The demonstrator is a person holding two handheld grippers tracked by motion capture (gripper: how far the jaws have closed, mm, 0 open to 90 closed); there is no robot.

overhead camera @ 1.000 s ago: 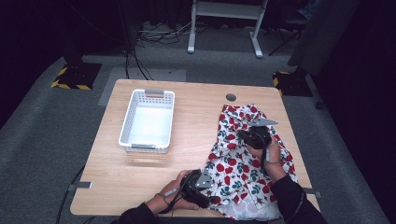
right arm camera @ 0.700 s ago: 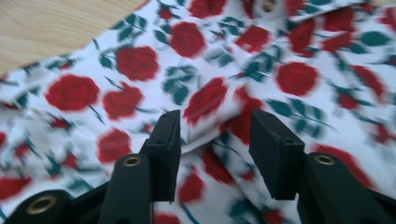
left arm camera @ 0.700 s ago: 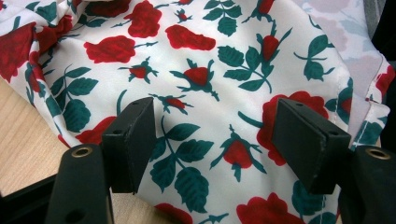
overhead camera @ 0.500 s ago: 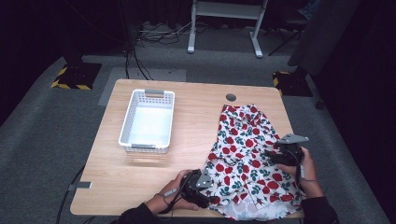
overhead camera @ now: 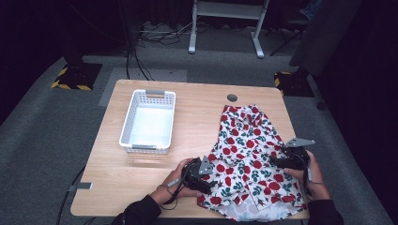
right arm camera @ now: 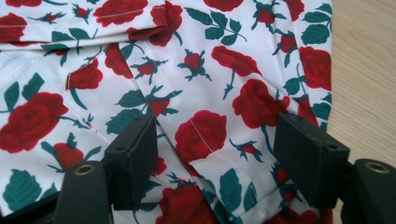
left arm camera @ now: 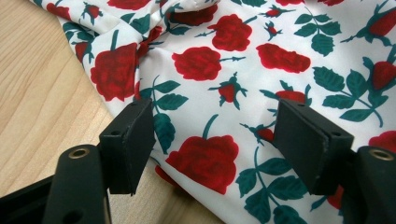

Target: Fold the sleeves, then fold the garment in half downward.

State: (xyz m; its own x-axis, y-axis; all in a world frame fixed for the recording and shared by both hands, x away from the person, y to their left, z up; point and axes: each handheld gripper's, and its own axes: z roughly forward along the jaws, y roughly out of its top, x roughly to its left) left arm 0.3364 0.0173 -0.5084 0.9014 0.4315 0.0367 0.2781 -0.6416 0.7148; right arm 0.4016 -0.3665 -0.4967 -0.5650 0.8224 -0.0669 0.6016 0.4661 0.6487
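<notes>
A rose-printed cloth (overhead camera: 248,154) lay spread over the right half of a pale wooden bench (overhead camera: 197,117), its near hem hanging past the edge at 6 o'clock. The left tongs (overhead camera: 199,176) rested at the cloth's 9 o'clock edge with jaws apart, the fabric below them and not pinched; the left gripper view showed bare wood at 9 o'clock of the print (left arm camera: 243,84). The right tongs (overhead camera: 290,161) sat at the cloth's 3 o'clock edge, jaws having just been opening, with a stitched fold (right arm camera: 201,130) lying between them, unclamped. A white slatted basket (overhead camera: 149,121) stood on the bench at 10 o'clock, well apart from the cloth. A small round dark hole (overhead camera: 232,98) marked the benchtop at 12 o'clock. Grey carpet (overhead camera: 56,140) surrounded the bench; black-and-yellow striped blocks (overhead camera: 75,84) sat on it at 10 o'clock, and cables (overhead camera: 141,42) and a white metal frame (overhead camera: 225,28) stood against the dark room at 12 o'clock.
</notes>
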